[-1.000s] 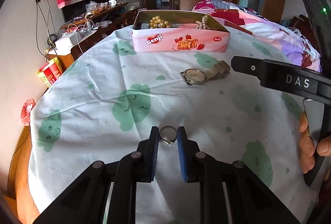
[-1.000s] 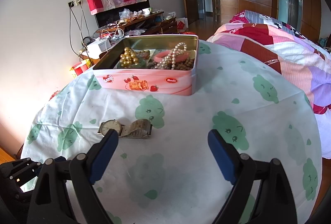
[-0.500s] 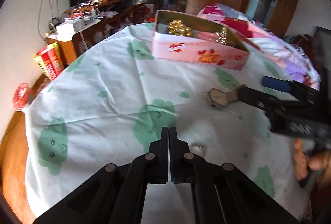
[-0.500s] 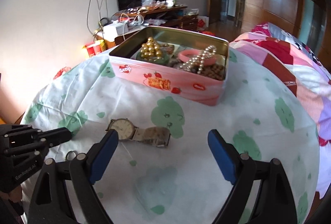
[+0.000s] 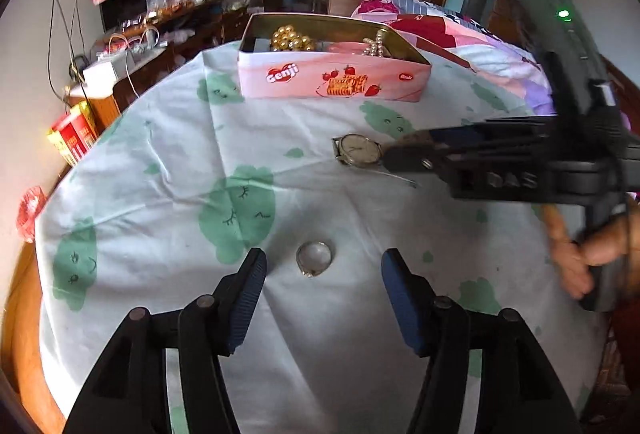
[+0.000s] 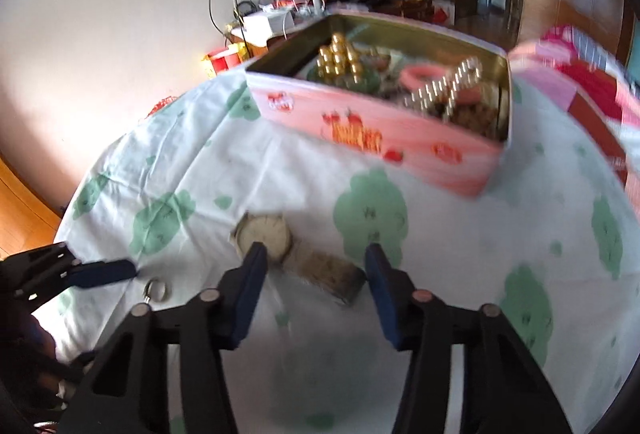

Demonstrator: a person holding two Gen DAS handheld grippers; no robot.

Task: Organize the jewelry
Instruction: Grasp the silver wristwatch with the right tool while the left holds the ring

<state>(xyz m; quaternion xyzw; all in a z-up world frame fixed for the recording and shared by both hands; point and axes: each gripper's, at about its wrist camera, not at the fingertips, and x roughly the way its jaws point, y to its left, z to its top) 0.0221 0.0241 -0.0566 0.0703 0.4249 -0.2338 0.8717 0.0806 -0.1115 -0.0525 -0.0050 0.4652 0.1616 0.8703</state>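
A silver ring (image 5: 314,258) lies on the tablecloth between the fingers of my left gripper (image 5: 323,274), which is open and empty. The ring also shows in the right wrist view (image 6: 157,289). A wristwatch (image 6: 296,250) with a metal band lies further in; my right gripper (image 6: 314,268) is open and straddles its band. In the left wrist view the watch face (image 5: 359,149) shows beside the right gripper's arm (image 5: 500,161). The pink biscuit tin (image 5: 332,79) holds gold beads, pearls and a pink bangle; it also shows in the right wrist view (image 6: 372,137).
The round table carries a white cloth with green prints (image 5: 160,169). A bed with a patterned quilt (image 5: 480,41) is at the right. A cluttered cabinet (image 5: 152,29) stands along the left wall. The cloth's edge drops off at left.
My left gripper went from around the ring to shut beside it, and now stands open with the ring between its fingers. My right gripper moved down and forward over the watch band.
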